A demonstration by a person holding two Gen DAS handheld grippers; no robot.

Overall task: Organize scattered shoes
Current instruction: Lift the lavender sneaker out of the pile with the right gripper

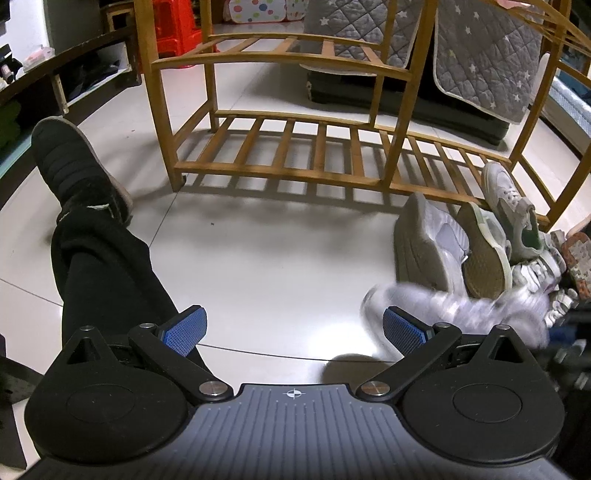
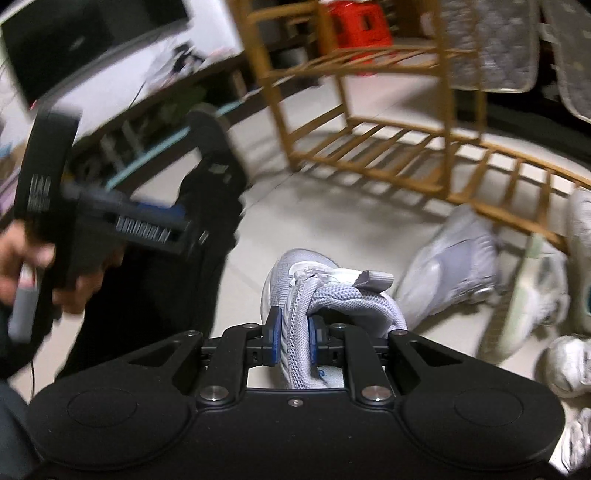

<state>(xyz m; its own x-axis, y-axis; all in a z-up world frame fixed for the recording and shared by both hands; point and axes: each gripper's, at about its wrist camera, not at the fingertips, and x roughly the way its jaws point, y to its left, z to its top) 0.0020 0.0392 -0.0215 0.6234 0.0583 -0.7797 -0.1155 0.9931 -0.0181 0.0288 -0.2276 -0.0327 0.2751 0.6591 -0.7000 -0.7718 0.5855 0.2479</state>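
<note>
Right tool (image 2: 294, 326) clamped on one grey sneaker (image 2: 314, 291)

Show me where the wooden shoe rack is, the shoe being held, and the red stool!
wooden shoe rack (image 1: 295, 147): left wrist view, a bottom-shelf slat.
grey shoe (image 2: 299, 269): right wrist view, its toe; the right gripper (image 2: 293, 334) pinches its collar.
red stool (image 1: 173, 33): left wrist view, its side.

Indoor light is moderate on my feeds, with a soft glare patch on the glossy floor (image 1: 295, 325) and slatted shadows cast forward beneath the wooden rack (image 1: 295, 147). My left wrist view is mostly sharp, though a grey sneaker (image 1: 454, 310) smears with motion blur. My right wrist view blurs throughout, and fisheye bending curves the rack rails at the edges.
</note>
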